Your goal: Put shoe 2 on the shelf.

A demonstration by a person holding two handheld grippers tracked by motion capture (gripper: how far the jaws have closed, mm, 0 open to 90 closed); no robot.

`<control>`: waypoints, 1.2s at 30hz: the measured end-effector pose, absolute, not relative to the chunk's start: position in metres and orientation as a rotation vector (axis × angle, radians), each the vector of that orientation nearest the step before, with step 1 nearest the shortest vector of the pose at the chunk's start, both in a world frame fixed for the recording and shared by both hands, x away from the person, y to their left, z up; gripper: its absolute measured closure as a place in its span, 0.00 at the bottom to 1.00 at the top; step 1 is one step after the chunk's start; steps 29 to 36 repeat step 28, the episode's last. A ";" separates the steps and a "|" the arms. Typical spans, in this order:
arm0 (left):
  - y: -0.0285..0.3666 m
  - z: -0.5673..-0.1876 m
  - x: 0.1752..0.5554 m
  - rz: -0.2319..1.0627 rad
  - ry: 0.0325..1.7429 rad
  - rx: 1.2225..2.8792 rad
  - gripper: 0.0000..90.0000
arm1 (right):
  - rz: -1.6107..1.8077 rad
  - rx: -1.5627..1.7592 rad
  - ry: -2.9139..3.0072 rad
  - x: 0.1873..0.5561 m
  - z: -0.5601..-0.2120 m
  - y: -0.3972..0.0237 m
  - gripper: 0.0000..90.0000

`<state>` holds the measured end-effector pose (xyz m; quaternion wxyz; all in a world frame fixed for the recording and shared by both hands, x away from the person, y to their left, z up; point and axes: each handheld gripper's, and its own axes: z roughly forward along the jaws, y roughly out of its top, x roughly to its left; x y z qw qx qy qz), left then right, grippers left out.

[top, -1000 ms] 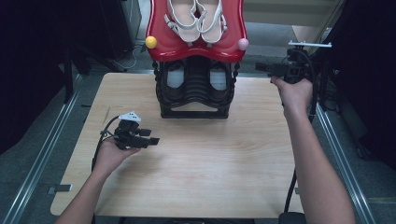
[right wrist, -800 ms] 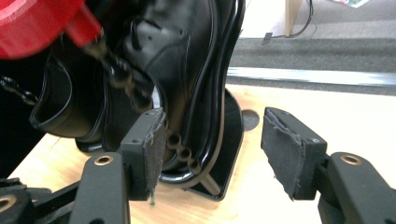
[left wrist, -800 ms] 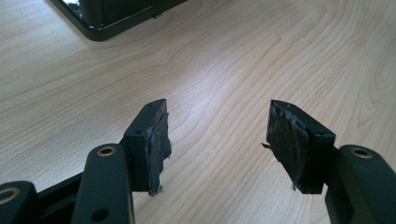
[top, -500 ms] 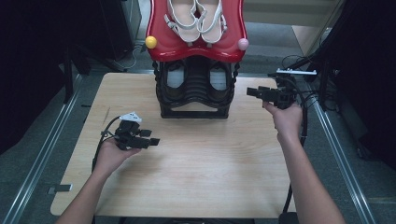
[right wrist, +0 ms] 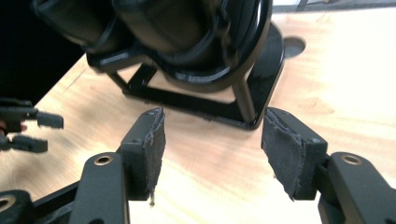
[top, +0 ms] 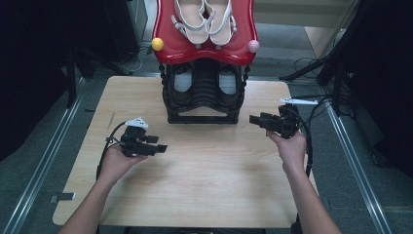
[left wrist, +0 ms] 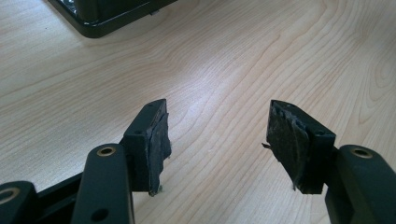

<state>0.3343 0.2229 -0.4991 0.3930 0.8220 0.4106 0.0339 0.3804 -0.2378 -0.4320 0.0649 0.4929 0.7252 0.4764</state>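
Wooden table (top: 195,185), left hand-held gripper (top: 158,147) wide open, empty; right hand-held gripper (top: 254,119) likewise

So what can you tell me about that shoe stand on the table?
The shoe stand stands upright at the far middle of the wooden table. Its lower part is glossy black plastic with a flat open base frame and holds dark shoes; its red top tier carries white sandals. A yellow ball and a pink ball cap its front corners.
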 end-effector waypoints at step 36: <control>0.208 -0.513 0.341 0.112 1.073 2.115 0.42 | 1.406 1.453 2.277 0.354 -0.497 -0.233 0.45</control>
